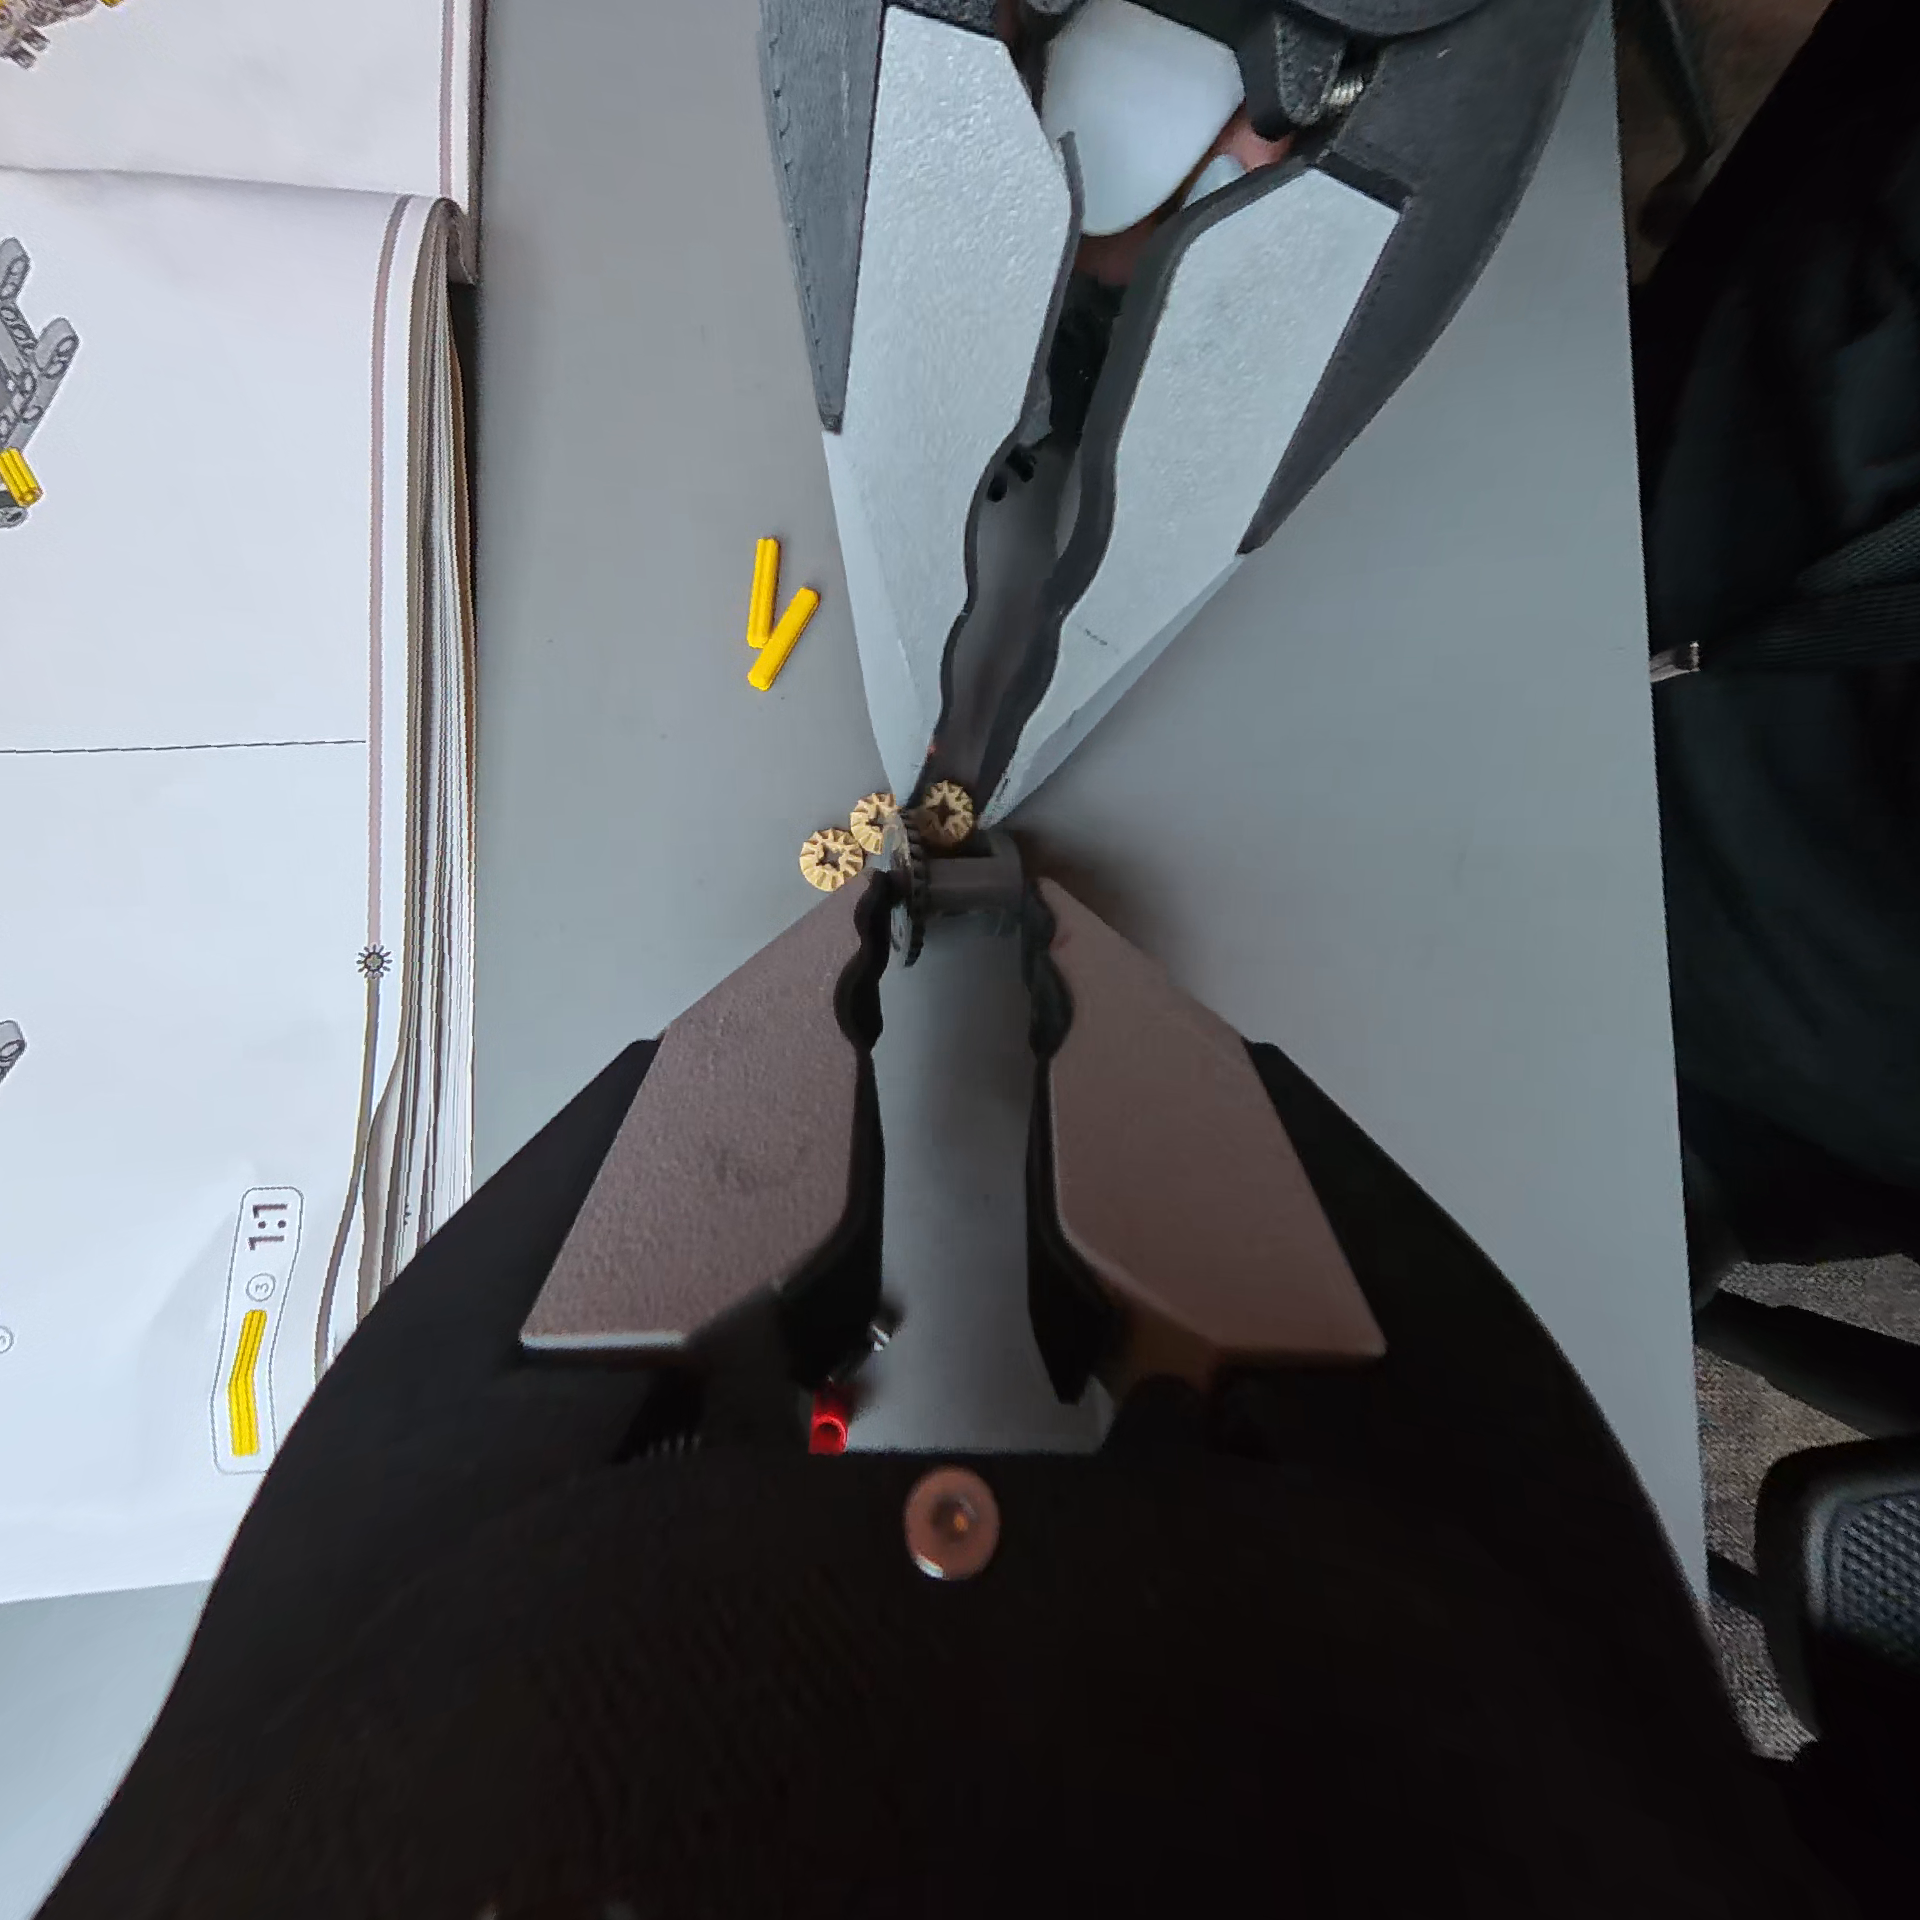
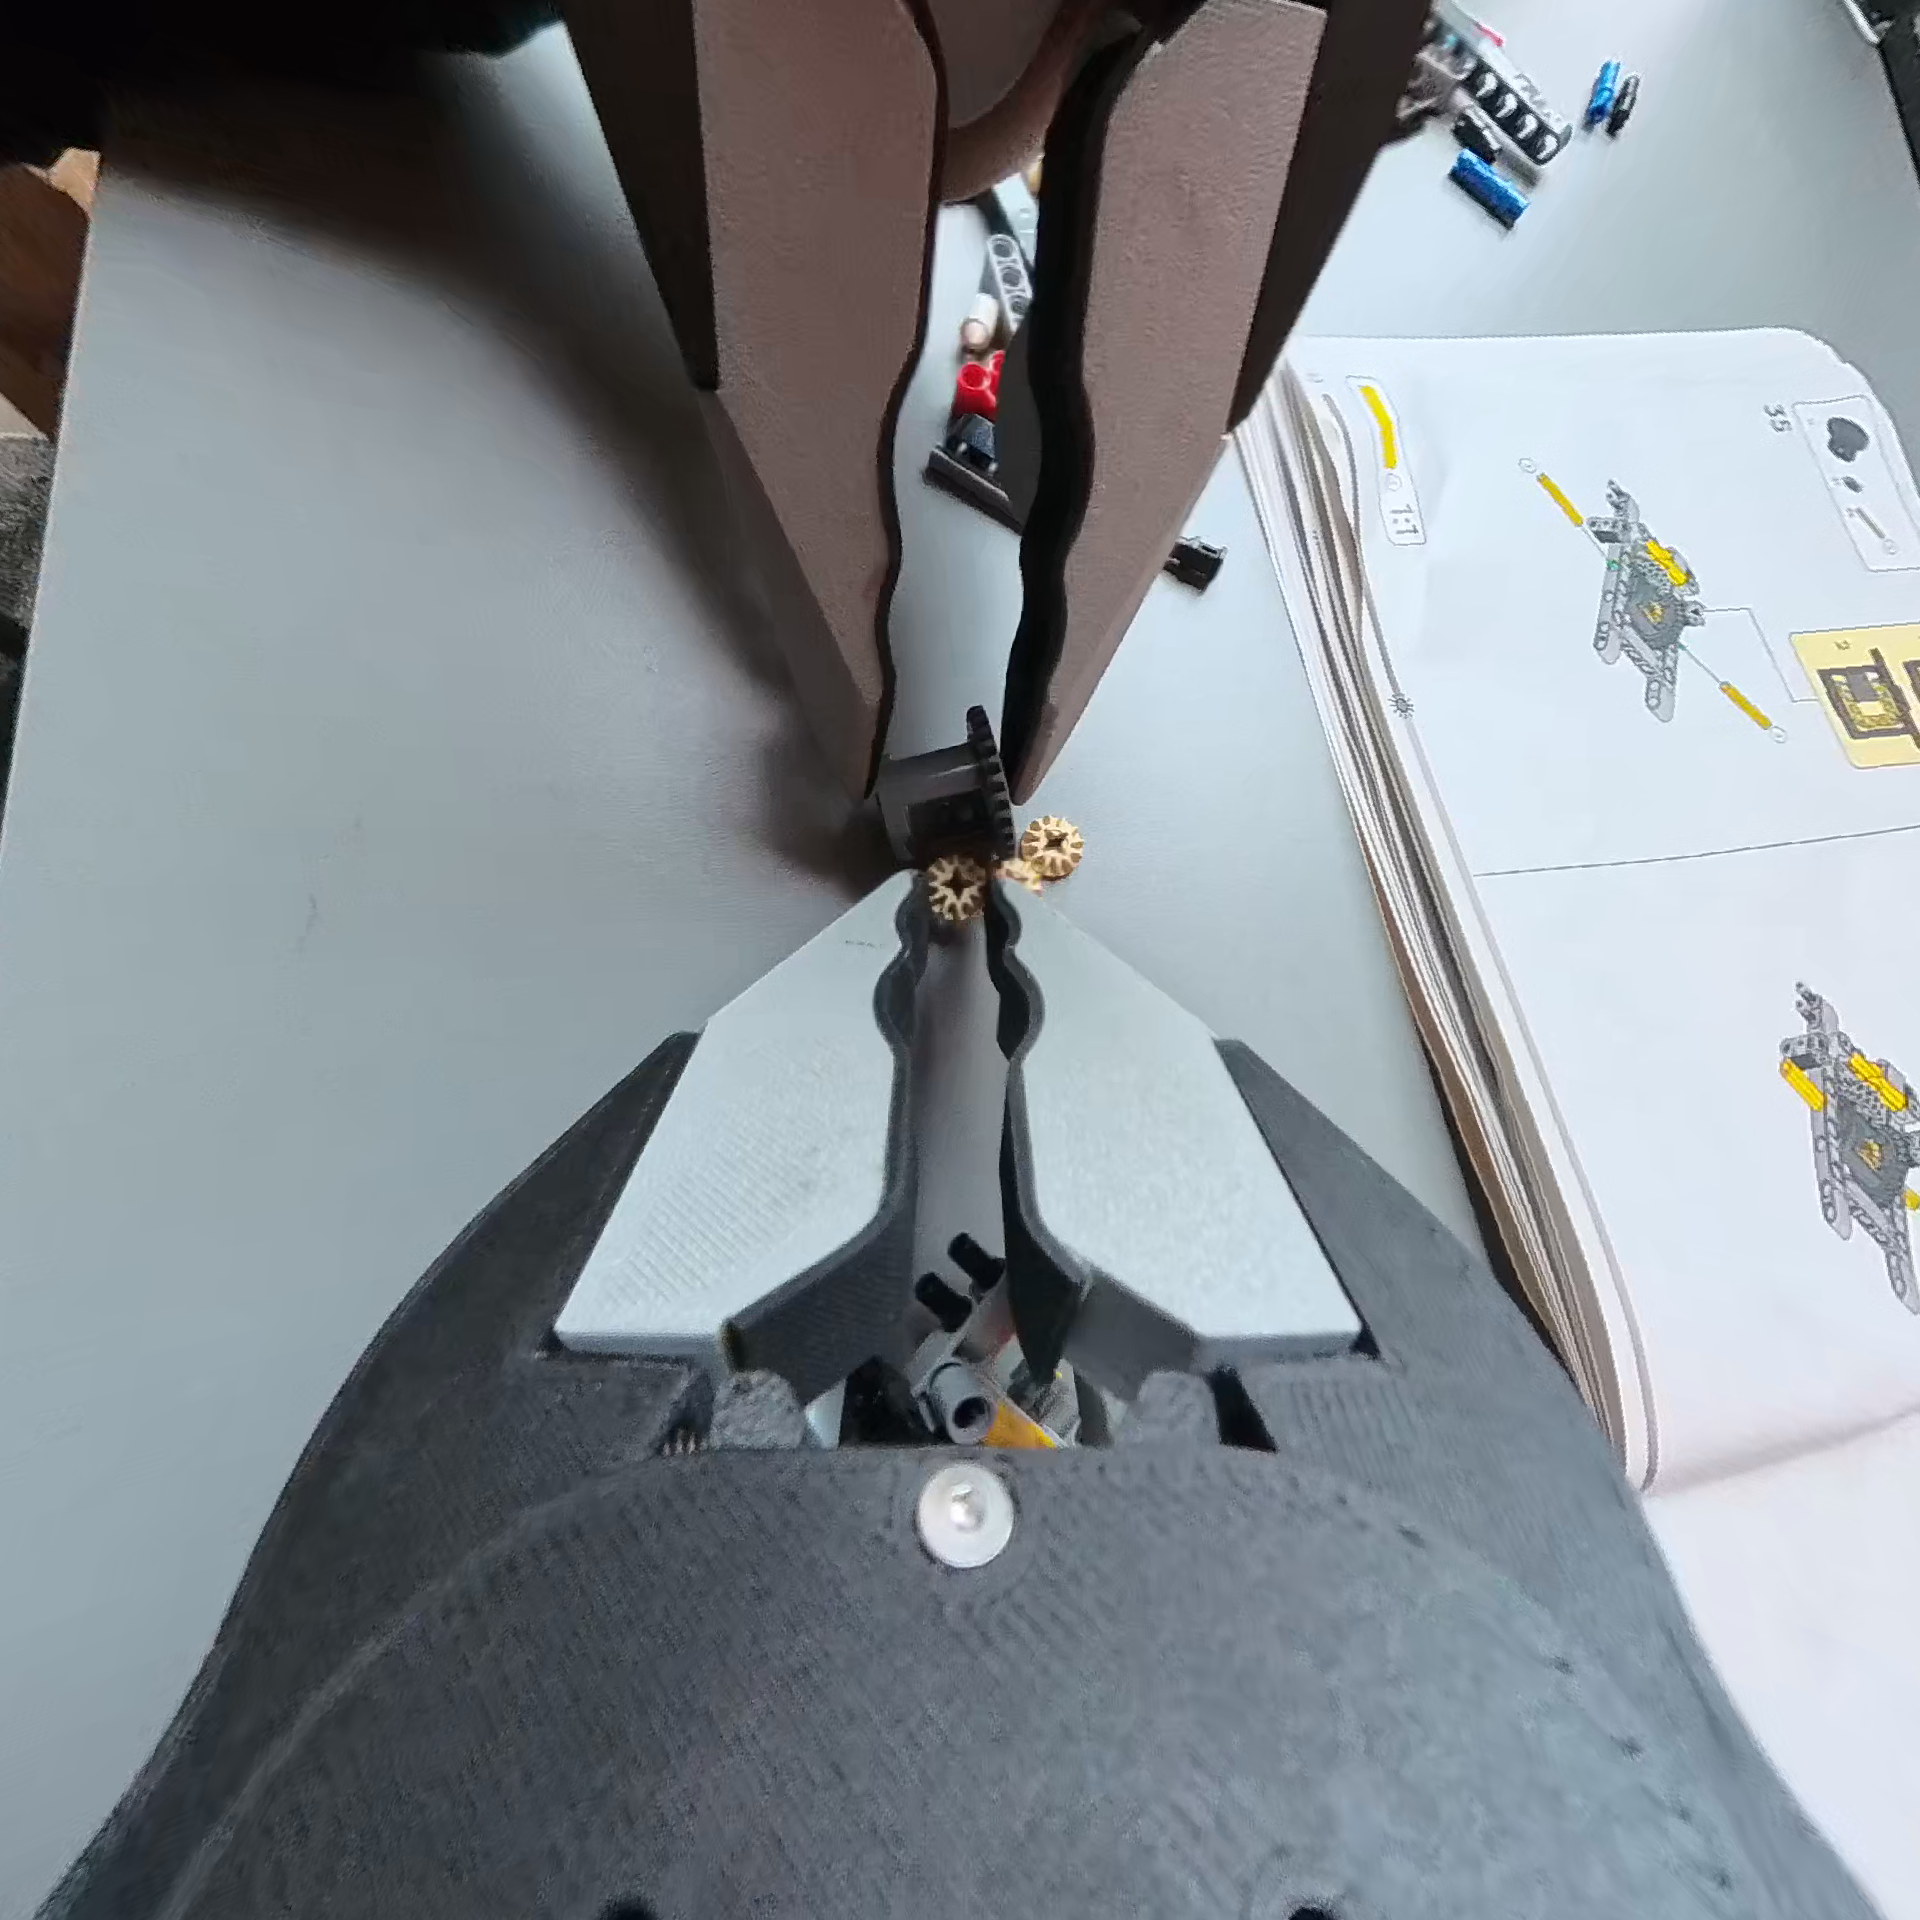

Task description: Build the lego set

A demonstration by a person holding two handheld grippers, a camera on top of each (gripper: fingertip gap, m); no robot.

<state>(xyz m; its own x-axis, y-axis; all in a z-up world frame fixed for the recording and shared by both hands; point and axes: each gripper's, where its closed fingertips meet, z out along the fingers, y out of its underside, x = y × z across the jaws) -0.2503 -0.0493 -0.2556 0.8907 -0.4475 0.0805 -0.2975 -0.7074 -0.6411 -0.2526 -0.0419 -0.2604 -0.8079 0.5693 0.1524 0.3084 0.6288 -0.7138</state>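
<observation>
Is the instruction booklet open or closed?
Open. The booklet lies spread on the table, printed build diagrams facing up, its turned pages stacked along one edge.

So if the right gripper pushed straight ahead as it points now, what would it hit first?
Probably the dark gear housing held by the left gripper, just beyond the tan gear at the right gripper tips.

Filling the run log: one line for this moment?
left claw: shut on dark grey toothed differential housing | right claw: shut on small tan bevel gear | claws tip-to-tip | two yellow axle rods: loose on table
</observation>
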